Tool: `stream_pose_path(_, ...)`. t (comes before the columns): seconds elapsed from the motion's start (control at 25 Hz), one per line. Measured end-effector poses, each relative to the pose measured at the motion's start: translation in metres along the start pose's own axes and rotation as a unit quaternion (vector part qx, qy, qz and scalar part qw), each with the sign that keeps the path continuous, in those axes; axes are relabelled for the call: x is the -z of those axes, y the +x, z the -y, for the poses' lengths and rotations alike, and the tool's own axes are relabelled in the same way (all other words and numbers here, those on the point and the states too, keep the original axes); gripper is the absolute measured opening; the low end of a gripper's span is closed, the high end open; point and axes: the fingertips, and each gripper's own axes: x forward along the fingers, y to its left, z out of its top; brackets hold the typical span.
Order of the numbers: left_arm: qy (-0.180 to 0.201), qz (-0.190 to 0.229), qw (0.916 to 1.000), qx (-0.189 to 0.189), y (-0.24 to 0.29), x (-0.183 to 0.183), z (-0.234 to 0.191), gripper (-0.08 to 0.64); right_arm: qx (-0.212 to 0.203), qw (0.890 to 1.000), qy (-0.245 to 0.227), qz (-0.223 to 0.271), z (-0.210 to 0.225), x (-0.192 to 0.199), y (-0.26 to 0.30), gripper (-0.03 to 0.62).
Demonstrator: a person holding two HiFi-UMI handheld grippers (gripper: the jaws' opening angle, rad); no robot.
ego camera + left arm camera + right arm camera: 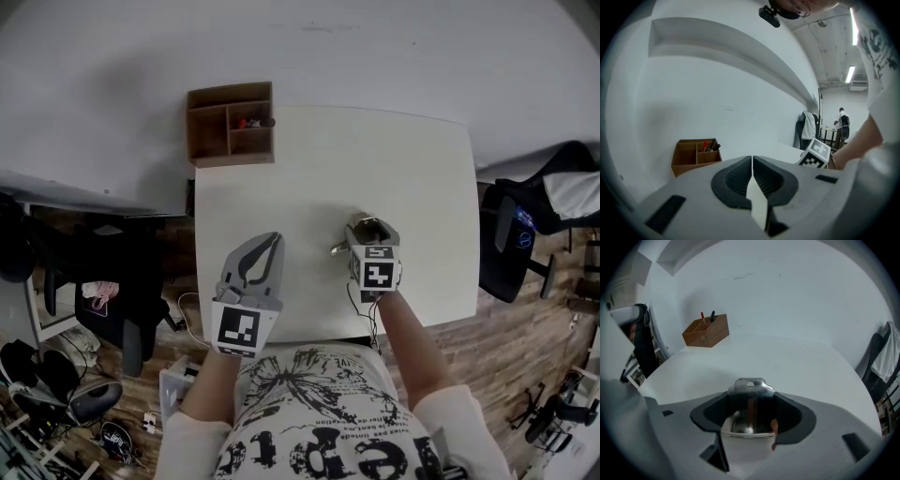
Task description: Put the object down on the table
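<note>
A shiny metal cup (749,391) with a flat handle tab sits between the jaws of my right gripper (751,401), and the dark pads press on both of its sides. In the head view the cup (362,231) is over the near middle of the white table (394,159), its handle pointing left. I cannot tell whether it touches the tabletop. My left gripper (271,241) hovers over the table's near left part, shut with nothing between its fingers (736,176). The right gripper's marker cube (815,153) shows in the left gripper view.
A wooden organizer (230,122) with pens stands at the table's far left corner, also seen as the organizer (705,331) in the right gripper view. A black office chair (525,234) stands right of the table; another chair (112,300) and clutter are left. A white wall is behind.
</note>
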Motion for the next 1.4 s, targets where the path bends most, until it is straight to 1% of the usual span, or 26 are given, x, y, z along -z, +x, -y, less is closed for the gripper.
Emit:
stream_pose_path(0.12, 0.004, 0.006, 1.0, -0.004, 0.001, 0.002, -0.004, 0.012, 0.006, 1.0, -0.004, -0.011, -0.001, -0.001, 0.002, 0.287)
stream_pose_path(0.28, 0.008, 0.02, 0.9998, -0.005, 0.002, 0.005, -0.005, 0.012, 0.008, 1.0, 0.01, -0.024, 0.0, 0.0, 0.001, 0.296)
stream_pose_path(0.4, 0.005, 0.022, 0.9997, -0.009, 0.002, 0.004, -0.004, 0.012, -0.002, 1.0, 0.011, -0.029, -0.003, -0.001, 0.0, 0.31)
stream_pose_path(0.52, -0.004, 0.015, 0.9997, -0.019, -0.001, 0.002, -0.002, 0.012, -0.019, 1.0, -0.004, -0.002, -0.01, -0.012, -0.012, 0.333)
stream_pose_path(0.68, -0.004, 0.031, 0.9989, -0.035, -0.003, -0.004, 0.003, 0.012, -0.037, 0.997, -0.027, 0.06, -0.017, -0.044, -0.046, 0.331)
stream_pose_path(0.76, 0.0, 0.036, 0.9986, -0.038, -0.004, -0.012, 0.009, 0.012, -0.042, 0.994, -0.036, 0.096, -0.016, -0.061, -0.066, 0.304)
stream_pose_path(0.84, 0.003, 0.044, 0.998, -0.045, -0.007, -0.021, 0.014, 0.012, -0.049, 0.99, -0.046, 0.128, -0.016, -0.073, -0.086, 0.298)
stream_pose_path(0.96, 0.005, 0.062, 0.9966, -0.054, -0.013, -0.038, 0.026, 0.012, -0.059, 0.981, -0.047, 0.176, -0.009, -0.089, -0.116, 0.261)
stream_pose_path(1.12, 0.007, 0.088, 0.9945, -0.056, -0.023, -0.063, 0.048, 0.012, -0.074, 0.969, -0.034, 0.232, 0.005, -0.105, -0.148, 0.155)
stream_pose_path(1.24, 0.013, 0.097, 0.9931, -0.064, -0.028, -0.076, 0.059, 0.012, -0.084, 0.957, -0.03, 0.274, 0.013, -0.118, -0.176, 0.078)
stream_pose_path(1.28, 0.015, 0.097, 0.9929, -0.066, -0.029, -0.08, 0.061, 0.012, -0.088, 0.953, -0.029, 0.288, 0.016, -0.122, -0.186, 0.058)
stream_pose_path(1.4, 0.016, 0.093, 0.9927, -0.074, -0.033, -0.093, 0.07, 0.012, -0.097, 0.939, -0.034, 0.329, 0.023, -0.136, -0.219, 0.025)
